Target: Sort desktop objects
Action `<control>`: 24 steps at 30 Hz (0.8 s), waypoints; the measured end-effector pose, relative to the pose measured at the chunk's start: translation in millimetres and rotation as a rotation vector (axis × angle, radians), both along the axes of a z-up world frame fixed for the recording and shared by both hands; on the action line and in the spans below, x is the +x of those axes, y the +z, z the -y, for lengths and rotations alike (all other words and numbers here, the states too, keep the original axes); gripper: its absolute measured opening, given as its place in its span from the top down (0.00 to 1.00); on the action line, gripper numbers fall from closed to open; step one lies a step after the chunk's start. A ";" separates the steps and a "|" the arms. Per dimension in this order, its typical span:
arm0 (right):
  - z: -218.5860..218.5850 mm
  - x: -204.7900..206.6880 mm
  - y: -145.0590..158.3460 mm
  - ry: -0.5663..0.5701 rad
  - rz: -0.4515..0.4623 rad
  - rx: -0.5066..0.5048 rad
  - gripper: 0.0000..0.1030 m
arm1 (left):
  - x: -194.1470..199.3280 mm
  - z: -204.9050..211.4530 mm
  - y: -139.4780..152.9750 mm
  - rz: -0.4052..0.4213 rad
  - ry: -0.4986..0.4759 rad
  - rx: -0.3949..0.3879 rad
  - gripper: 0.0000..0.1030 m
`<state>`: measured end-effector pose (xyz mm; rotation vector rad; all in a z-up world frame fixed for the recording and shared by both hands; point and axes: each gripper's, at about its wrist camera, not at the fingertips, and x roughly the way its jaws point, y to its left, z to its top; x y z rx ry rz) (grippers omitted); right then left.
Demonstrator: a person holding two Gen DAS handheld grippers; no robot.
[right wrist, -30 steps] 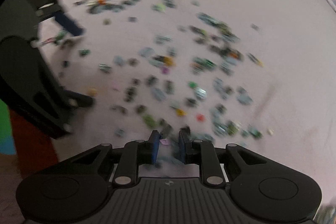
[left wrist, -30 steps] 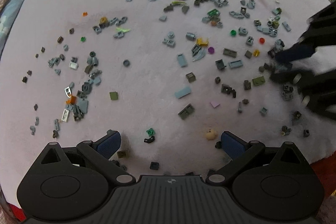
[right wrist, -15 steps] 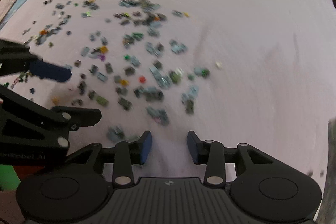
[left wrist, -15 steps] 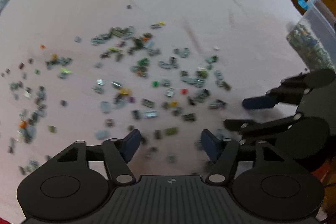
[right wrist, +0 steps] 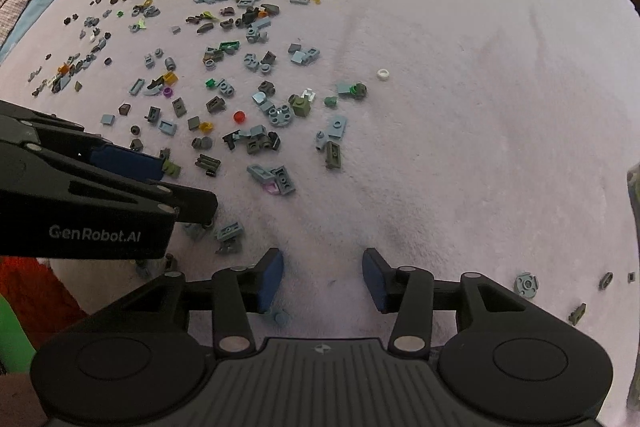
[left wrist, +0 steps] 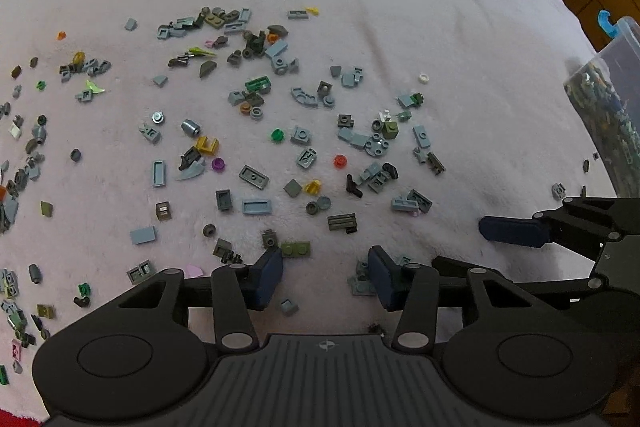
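Jaws of the left gripper (left wrist: 325, 277) stand partly apart with nothing gripped; they have just been closing, and only pale pink plush cloth (left wrist: 400, 7) and one small grey brick piece (left wrist: 288, 306) lie in the gap, clear of both pads. Jaws of the right gripper (right wrist: 323, 277) also stand partly apart and hold nothing; they have just been opening, with bare cloth between them and a small grey round piece (right wrist: 281, 317) just beside the inner edge of the left pad.

Scattered small plastic building-brick pieces (left wrist: 256, 131), mostly grey and dark olive with a few green, yellow, red, purple and orange ones, lie loose across the surface, spread ahead of and to the left of both grippers. An olive two-stud plate (left wrist: 296, 249) lies just beside the left gripper's left fingertip. A red round stud (right wrist: 239, 116) lies in the middle of the scatter, and a white ring-shaped piece (right wrist: 383, 74) lies apart at its right fringe. A grey round plate (right wrist: 526, 284) rests alone to the right of the right gripper.

Both grippers sit side by side, near one another, pointing steeply down at the cloth. A clear plastic container (left wrist: 612, 115) filled with more brick pieces stands at the right edge of the left wrist view.
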<state>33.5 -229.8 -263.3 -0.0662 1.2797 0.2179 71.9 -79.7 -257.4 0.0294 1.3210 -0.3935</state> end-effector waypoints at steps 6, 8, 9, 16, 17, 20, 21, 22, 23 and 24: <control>0.0 -0.1 0.4 0.003 0.005 0.004 0.54 | 1.4 -6.4 0.6 -0.009 0.027 -0.020 0.66; -0.2 -0.3 0.6 0.003 0.007 0.003 0.54 | 1.6 -7.9 1.6 0.000 0.026 -0.007 0.77; -0.3 -0.4 0.9 0.003 0.007 0.001 0.54 | 2.1 -9.4 2.5 -0.001 0.026 -0.010 0.84; -0.5 2.9 13.3 -0.058 -0.001 0.011 0.58 | 6.3 -23.1 11.2 0.025 0.015 -0.009 0.84; -0.7 3.9 17.0 -0.080 0.000 0.027 0.58 | 6.4 -26.2 14.2 0.032 0.015 -0.004 0.84; -6.0 11.0 28.9 -0.170 -0.005 0.110 0.58 | 6.2 -36.6 21.3 0.052 0.033 0.019 0.84; -10.7 14.9 31.4 -0.197 -0.007 0.145 0.58 | 5.8 -43.1 23.7 0.056 0.042 0.028 0.84; -15.3 18.7 34.0 -0.224 -0.009 0.180 0.59 | 7.0 -46.5 24.5 0.059 0.049 0.038 0.84; -20.6 22.8 36.5 -0.249 -0.011 0.214 0.59 | 9.0 -58.0 31.3 0.064 0.056 0.049 0.84; -28.9 28.4 38.0 -0.265 -0.009 0.239 0.59 | 10.1 -68.5 31.8 0.068 0.060 0.060 0.84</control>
